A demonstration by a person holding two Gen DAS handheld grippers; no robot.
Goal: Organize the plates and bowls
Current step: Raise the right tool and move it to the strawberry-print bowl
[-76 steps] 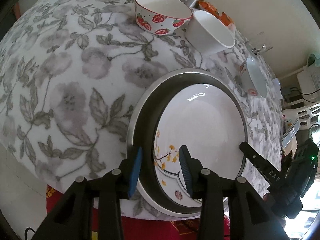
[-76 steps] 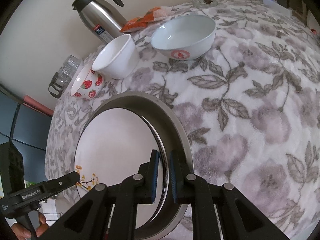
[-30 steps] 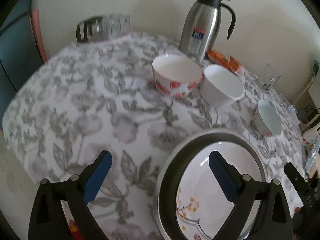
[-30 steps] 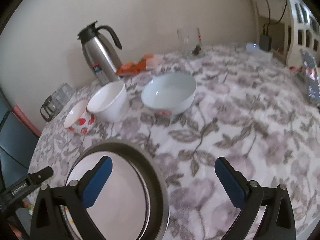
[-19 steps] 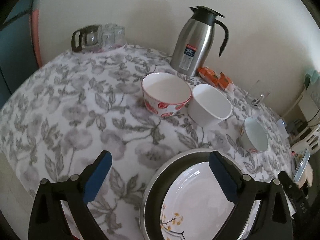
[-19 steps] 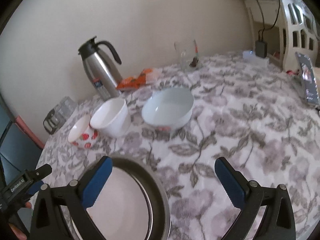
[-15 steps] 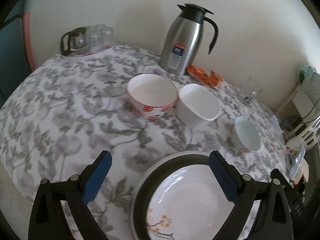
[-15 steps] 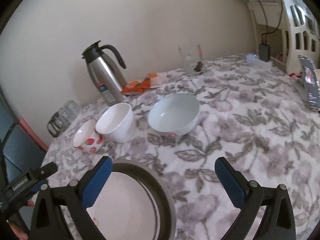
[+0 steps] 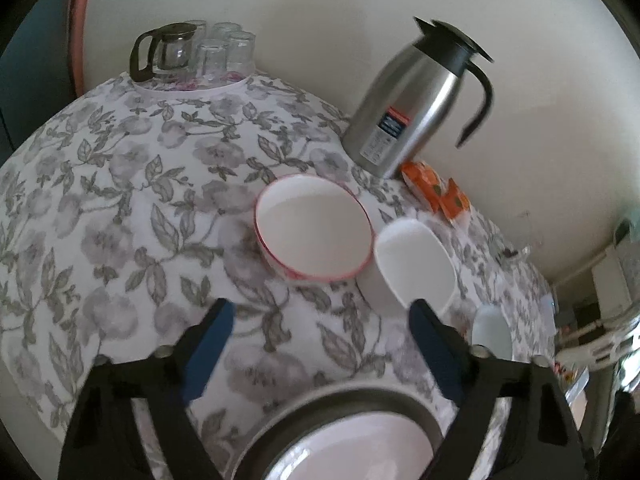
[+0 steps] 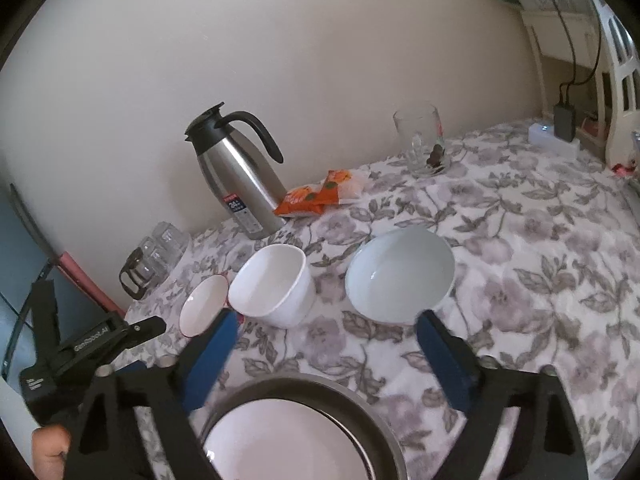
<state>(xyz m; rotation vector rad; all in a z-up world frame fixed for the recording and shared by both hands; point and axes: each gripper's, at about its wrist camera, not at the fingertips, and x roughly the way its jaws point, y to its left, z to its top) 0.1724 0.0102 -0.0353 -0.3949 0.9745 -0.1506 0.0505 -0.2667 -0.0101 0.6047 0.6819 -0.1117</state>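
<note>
Left wrist view:
Left gripper: jaws wide apart, grasping nothing; they have just been closing a little, with only tablecloth between them.
Plate: white, lying in a dark metal dish at the bottom edge, below the fingertips.
Red-rimmed bowl: on the floral tablecloth, beyond the jaws, apart from them.
White bowl: touching the red-rimmed bowl's right side, just past the right finger.
Pale bowl: further right, partly behind the right finger.
Jug: steel, upright by the wall.

Right wrist view:
Right gripper: jaws spread, empty; they have just been narrowing slightly.
Plate: in the dish, low between the fingers.
Pale bowl: just beyond the right fingertip.
White bowl: ahead, near the left fingertip.
Red-rimmed bowl: left of it, touching it.
Left gripper: at the left edge; its jaws are cut off here.
</note>
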